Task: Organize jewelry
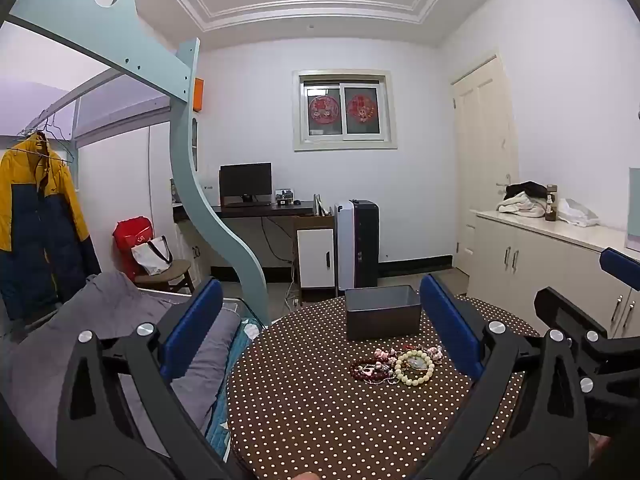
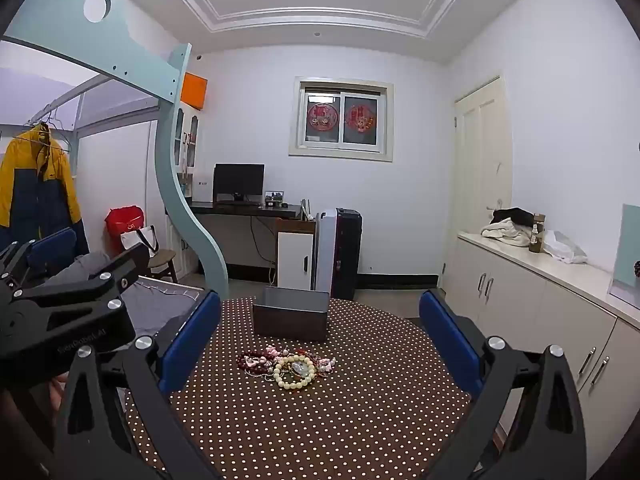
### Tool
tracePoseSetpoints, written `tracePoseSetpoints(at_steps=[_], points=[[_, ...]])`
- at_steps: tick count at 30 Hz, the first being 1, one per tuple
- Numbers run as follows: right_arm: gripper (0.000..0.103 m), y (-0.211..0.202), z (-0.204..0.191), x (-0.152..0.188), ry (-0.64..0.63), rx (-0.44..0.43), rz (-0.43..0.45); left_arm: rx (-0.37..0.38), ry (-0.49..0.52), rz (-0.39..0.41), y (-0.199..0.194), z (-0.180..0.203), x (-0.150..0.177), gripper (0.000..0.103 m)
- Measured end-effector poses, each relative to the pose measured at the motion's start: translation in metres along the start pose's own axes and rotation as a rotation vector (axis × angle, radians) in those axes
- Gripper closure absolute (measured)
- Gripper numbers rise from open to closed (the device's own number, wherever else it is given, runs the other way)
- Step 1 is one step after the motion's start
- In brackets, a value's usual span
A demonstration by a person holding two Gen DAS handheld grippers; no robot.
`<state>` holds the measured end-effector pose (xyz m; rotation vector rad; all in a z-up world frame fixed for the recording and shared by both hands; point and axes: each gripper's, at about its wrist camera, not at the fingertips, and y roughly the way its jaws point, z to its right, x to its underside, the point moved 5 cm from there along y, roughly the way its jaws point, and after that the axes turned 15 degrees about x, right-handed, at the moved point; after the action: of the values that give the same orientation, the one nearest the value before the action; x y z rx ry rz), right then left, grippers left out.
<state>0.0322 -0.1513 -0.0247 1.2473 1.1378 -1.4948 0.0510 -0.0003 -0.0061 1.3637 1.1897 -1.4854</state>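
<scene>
A heap of jewelry point(image 1: 396, 366) point(image 2: 288, 364) lies on the round table with the brown polka-dot cloth point(image 1: 320, 408) point(image 2: 320, 420). On top sits a cream bead bracelet point(image 1: 415, 368) point(image 2: 295, 371); dark red beads point(image 1: 362, 372) and pink pieces point(image 2: 272, 351) lie beside it. Behind the heap stands an open dark grey box point(image 1: 383, 311) point(image 2: 291, 317). My left gripper point(image 1: 320, 332) is open, held above the near table, nothing between its blue fingers point(image 1: 192, 328). My right gripper point(image 2: 320, 336) is also open and empty, with the heap ahead of it.
A bed with grey bedding point(image 1: 120, 320) lies left of the table under a pale blue loft frame point(image 1: 208, 200). White cabinets point(image 2: 540, 300) run along the right wall. A desk with a monitor point(image 1: 246, 184) and a chair with bags point(image 1: 156, 260) stand farther back.
</scene>
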Motion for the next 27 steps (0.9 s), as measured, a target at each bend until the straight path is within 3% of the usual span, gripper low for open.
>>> tracePoseSetpoints(at_steps=[27], points=[[0.008, 0.002, 0.002, -0.003, -0.003, 0.002, -0.008, 0.003, 0.014, -0.018, 0.008, 0.007, 0.01, 0.006]])
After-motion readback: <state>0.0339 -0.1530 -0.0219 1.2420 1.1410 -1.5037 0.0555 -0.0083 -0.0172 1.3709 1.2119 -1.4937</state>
